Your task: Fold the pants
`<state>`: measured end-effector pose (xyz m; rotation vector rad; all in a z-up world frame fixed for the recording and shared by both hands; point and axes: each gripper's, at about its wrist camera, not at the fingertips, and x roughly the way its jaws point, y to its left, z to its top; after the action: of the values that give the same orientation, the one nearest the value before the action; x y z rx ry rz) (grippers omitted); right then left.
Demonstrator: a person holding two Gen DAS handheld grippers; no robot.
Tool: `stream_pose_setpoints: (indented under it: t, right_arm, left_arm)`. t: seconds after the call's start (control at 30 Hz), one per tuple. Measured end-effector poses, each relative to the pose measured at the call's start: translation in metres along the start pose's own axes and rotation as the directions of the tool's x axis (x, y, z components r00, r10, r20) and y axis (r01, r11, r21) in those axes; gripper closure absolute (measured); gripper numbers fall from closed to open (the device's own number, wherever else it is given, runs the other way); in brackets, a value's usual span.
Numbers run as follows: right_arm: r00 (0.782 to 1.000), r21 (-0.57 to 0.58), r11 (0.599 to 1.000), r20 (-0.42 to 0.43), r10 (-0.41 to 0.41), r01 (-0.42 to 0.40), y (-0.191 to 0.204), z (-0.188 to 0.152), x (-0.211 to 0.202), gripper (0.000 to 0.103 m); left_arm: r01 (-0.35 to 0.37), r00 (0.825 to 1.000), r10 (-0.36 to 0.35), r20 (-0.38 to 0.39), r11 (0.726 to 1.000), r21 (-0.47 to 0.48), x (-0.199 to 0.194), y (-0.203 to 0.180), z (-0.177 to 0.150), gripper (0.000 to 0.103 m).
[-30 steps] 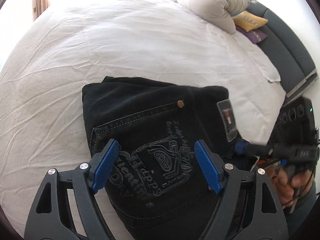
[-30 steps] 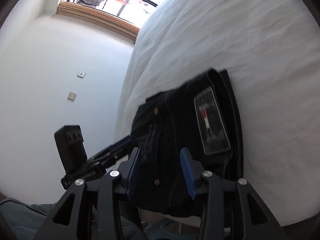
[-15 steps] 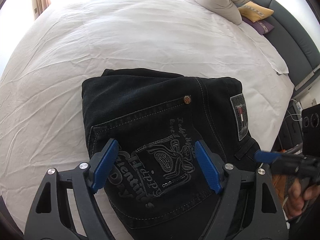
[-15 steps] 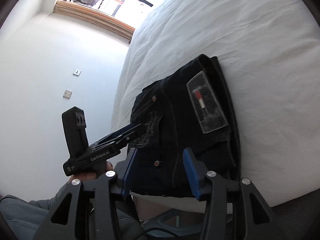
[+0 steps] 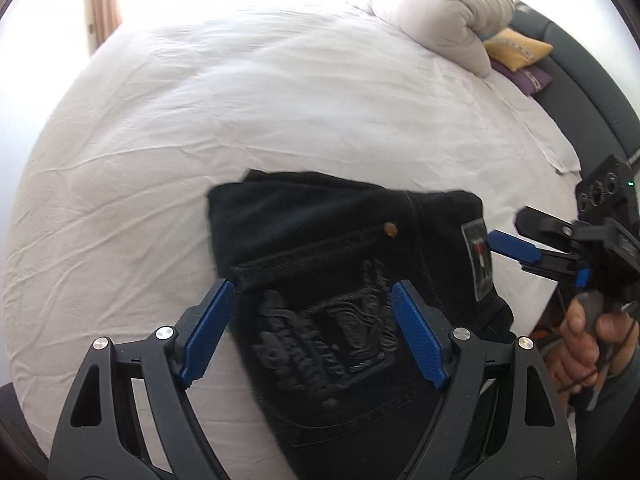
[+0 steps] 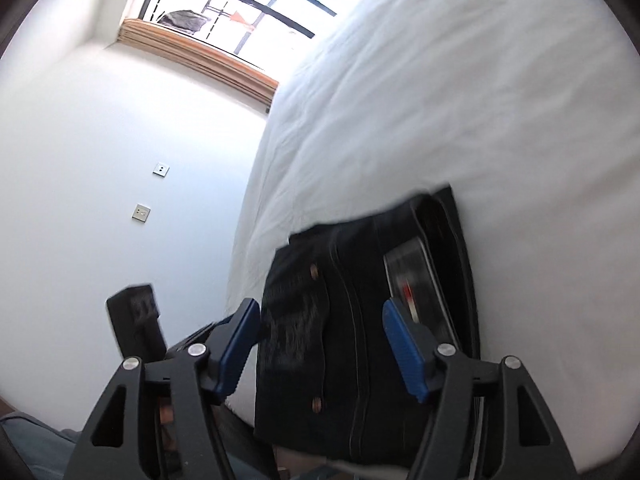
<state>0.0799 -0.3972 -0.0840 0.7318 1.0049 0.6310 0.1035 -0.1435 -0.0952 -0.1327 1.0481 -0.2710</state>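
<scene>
Black denim pants (image 5: 328, 264) lie folded into a compact rectangle at the near edge of the white bed (image 5: 280, 100), back pocket embroidery and waistband patch facing up. My left gripper (image 5: 312, 316) is open and empty, hovering over the pocket end. My right gripper (image 6: 320, 336) is open and empty over the waistband side of the pants (image 6: 360, 300). The right gripper also shows in the left wrist view (image 5: 516, 246), just right of the patch.
A beige rolled duvet (image 5: 432, 20), a yellow cushion (image 5: 520, 48) and a purple cushion lie by the dark headboard (image 5: 592, 92). A white wall with sockets (image 6: 140, 212) and a window (image 6: 248, 0) stand left of the bed.
My right gripper has opened wider and moved in closer to the waistband patch. My left gripper has shifted slightly over the pants. The pants stay folded in place.
</scene>
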Motion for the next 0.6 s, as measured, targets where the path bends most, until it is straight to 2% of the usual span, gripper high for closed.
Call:
stream_pose_setpoints:
  t: [0.1,0.2,0.27,0.37,0.43,0.53,0.6]
  right_arm:
    - [1.000,0.021,1.000,-0.018,0.005,-0.004,-0.009,0.019,0.025,0.036]
    - [0.997,0.040,0.998,-0.061,-0.047,0.050,-0.026,0.024,0.052,0.037]
    - [0.998,0.082,0.996,-0.057,-0.033,0.038,-0.041,0.023,0.060,0.038]
    - [0.999,0.059,0.998,-0.036,-0.034,0.036,-0.039,0.018,0.054,0.038]
    - [0.997,0.049,0.997,-0.055,-0.055,0.058,-0.031,0.017,0.048,0.037]
    - [0.997,0.070,0.997,-0.070,-0.016,0.021,-0.019,0.006,0.027,0.037]
    - [0.998,0.035,0.999,-0.067,-0.006,0.009,-0.010,-0.009,0.008,0.030]
  left_arm:
    - [-0.017,1.000,0.017,-0.007,1.000,-0.023,0.001,0.012,0.000,0.023]
    - [-0.023,0.999,0.022,-0.048,0.999,-0.032,0.016,0.016,-0.003,0.023]
    - [-0.012,0.996,0.010,-0.092,1.000,-0.025,0.031,0.017,-0.008,0.023]
    - [0.010,0.992,-0.018,-0.126,0.998,-0.062,0.043,0.025,-0.015,0.023]
    - [0.007,0.995,-0.012,-0.100,0.999,-0.053,0.036,0.027,-0.012,0.023]
    - [0.008,0.998,-0.011,-0.061,0.998,-0.056,0.024,0.031,-0.008,0.023]
    - [0.015,0.999,-0.018,-0.047,0.998,-0.062,0.018,0.033,-0.007,0.023]
